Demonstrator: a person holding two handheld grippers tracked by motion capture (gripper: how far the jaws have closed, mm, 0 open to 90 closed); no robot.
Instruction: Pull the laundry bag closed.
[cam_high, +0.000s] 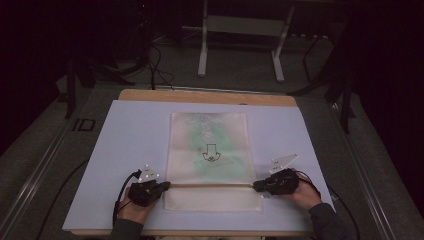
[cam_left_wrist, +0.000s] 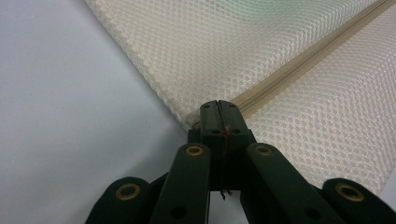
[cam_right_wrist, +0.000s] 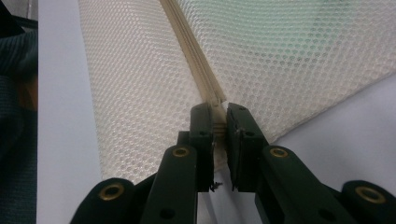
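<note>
Both grippers pinch the flat cream mesh bag's (cam_high: 210, 150) zipper (cam_high: 210, 185) ends.

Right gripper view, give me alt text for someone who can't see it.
The right gripper, two black jaws, pinches the end of a cream zip on a white mesh bag. The bag lies on a pale blue mat, with something green showing through the mesh.

A wooden table (cam_high: 210, 95) is holding a big pale blue sheet (cam_high: 130, 150) that is covering nearly all of its top. A cream mesh zipper bag (cam_high: 210, 150) is lying flat on the middle of the sheet, its zipper running across near the sheet's front edge.
</note>
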